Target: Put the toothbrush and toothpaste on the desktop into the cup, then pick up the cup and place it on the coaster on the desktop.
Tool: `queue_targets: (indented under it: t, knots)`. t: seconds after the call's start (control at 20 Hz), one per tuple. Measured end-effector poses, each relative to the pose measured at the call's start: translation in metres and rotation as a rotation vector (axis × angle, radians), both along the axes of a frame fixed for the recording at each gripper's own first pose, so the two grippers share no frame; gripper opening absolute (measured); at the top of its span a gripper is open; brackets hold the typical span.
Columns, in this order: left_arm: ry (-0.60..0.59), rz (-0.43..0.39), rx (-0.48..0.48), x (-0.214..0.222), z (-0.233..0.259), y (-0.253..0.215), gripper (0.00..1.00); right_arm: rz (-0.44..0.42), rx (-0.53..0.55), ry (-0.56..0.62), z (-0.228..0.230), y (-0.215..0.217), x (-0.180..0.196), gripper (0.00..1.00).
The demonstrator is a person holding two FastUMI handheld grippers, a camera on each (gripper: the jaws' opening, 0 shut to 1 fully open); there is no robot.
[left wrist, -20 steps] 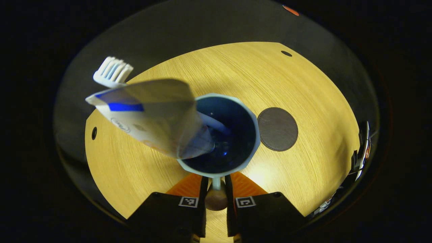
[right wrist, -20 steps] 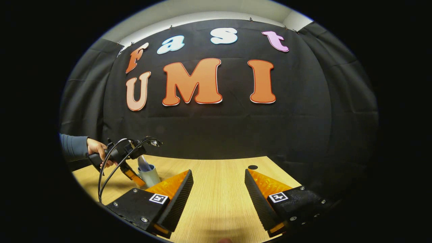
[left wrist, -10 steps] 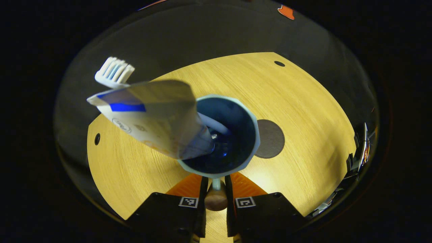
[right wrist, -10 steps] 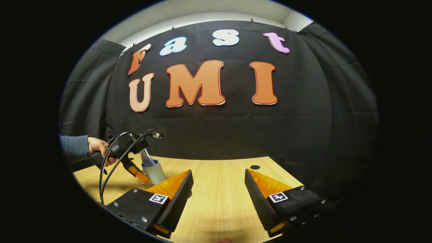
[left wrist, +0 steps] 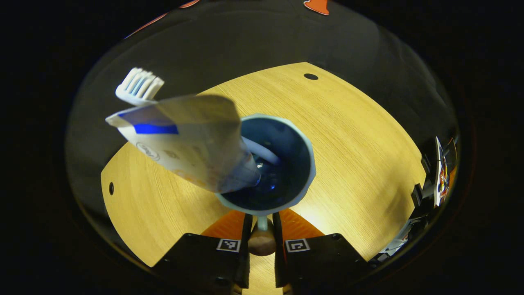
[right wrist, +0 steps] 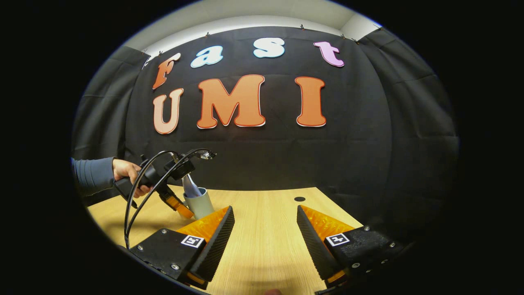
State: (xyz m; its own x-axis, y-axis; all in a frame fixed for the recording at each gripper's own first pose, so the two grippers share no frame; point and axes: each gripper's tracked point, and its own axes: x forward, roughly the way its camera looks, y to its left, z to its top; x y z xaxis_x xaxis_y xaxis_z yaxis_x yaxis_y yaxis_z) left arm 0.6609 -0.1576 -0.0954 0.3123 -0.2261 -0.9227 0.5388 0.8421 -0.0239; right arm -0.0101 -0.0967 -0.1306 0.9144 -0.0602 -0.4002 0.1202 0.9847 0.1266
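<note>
Pinching the cup [left wrist: 272, 164] handle — left tongs [left wrist: 262, 229], right tongs [right wrist: 264, 235] agape.

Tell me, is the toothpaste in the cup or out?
In. The toothpaste has its lower end inside the cup, beside the toothbrush.

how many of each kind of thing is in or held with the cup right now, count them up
cup: 1, handle clamped in the left gripper
toothbrush: 1, standing in the cup
toothpaste tube: 1, leaning out of the cup
Total: 3 things
</note>
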Motion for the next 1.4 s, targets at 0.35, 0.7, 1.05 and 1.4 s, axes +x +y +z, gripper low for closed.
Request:
queue_targets:
  t: [0.35,0.7,1.05,1.4]
  knots:
    - [0.035,-0.013,0.022,0.007,-0.023,0.01,0.26,-0.038,0.027,0.021,-0.01,-0.017,-0.012,0.93]
    - [0.072,-0.013,0.068,0.007,-0.026,0.009,0.24,-0.052,0.05,0.046,-0.024,-0.019,-0.016,0.93]
    - [-0.008,-0.044,0.045,0.016,0.0,0.011,0.35,-0.052,0.078,0.073,-0.03,-0.011,-0.011,0.94]
    - [-0.357,-0.02,-0.04,0.029,0.068,0.03,0.87,0.004,0.073,0.054,-0.006,0.019,0.018,0.93]
